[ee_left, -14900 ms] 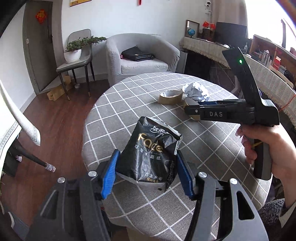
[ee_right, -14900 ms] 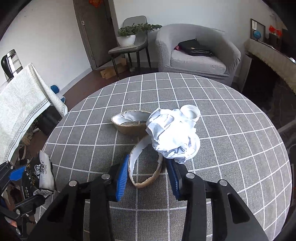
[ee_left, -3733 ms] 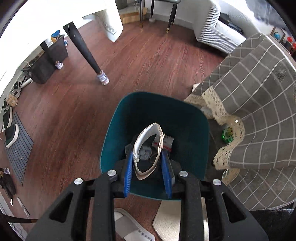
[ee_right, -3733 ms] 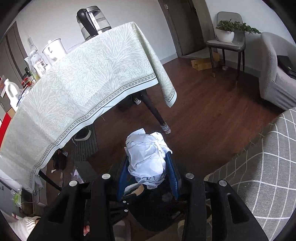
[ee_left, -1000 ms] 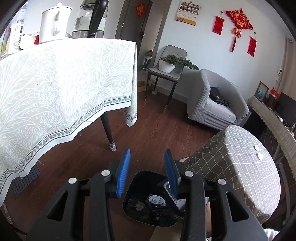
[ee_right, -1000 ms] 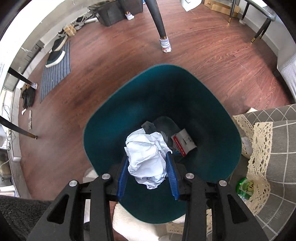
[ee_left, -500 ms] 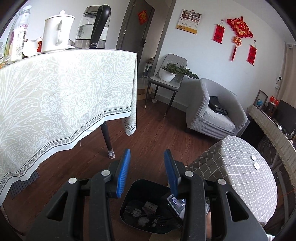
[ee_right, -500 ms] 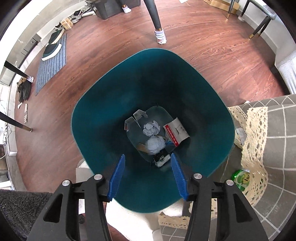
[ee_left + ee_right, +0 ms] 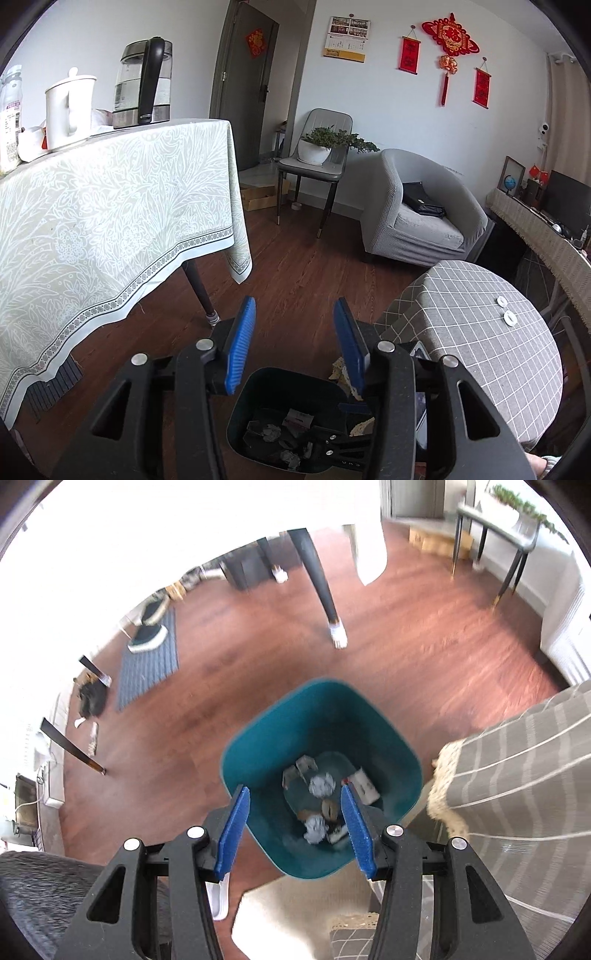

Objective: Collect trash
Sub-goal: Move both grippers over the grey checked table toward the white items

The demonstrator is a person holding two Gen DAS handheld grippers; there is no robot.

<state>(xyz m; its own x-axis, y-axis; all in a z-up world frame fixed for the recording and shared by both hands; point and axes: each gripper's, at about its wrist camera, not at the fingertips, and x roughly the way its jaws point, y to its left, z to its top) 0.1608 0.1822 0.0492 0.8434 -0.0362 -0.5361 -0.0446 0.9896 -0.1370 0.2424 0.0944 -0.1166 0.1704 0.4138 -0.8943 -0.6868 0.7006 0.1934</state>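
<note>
A: Nearest item, please.

B: We list the right gripper (image 9: 295, 829): black plastic frame, ribbed blue pads, jaws apart with nothing between them, pointing steeply down over the trash bin (image 9: 258, 753).

A: And the bin?

B: Teal plastic, a rounded-square mouth with smooth walls tapering to a smaller floor. It stands on the floor just beside the round table's lace-edged hem. Inside we count two crumpled paper balls (image 9: 322, 785), a flat white-and-red carton (image 9: 364, 782), a curl of brown paper strip and some dark wrapping we cannot identify.

A: Left gripper?

B: The left gripper (image 9: 295, 347) is of the same build; its jaws are opening and empty. Below it we see the bin again, with the right gripper's tip over its rim.

A: Further out?

B: Dark red-brown plank floor (image 9: 295, 266). To the right, the round table (image 9: 491, 354) in grey cloth with a white grid, bearing two small white discs (image 9: 506, 308). To the left, a table draped in pale green leaf-patterned cloth (image 9: 110, 206), carrying a glass-and-steel kettle (image 9: 142, 83) and a white ceramic jug (image 9: 68, 107).

A: Farthest?

B: A grey tub armchair (image 9: 417, 214) and a grey chair holding a potted plant (image 9: 325, 144).
</note>
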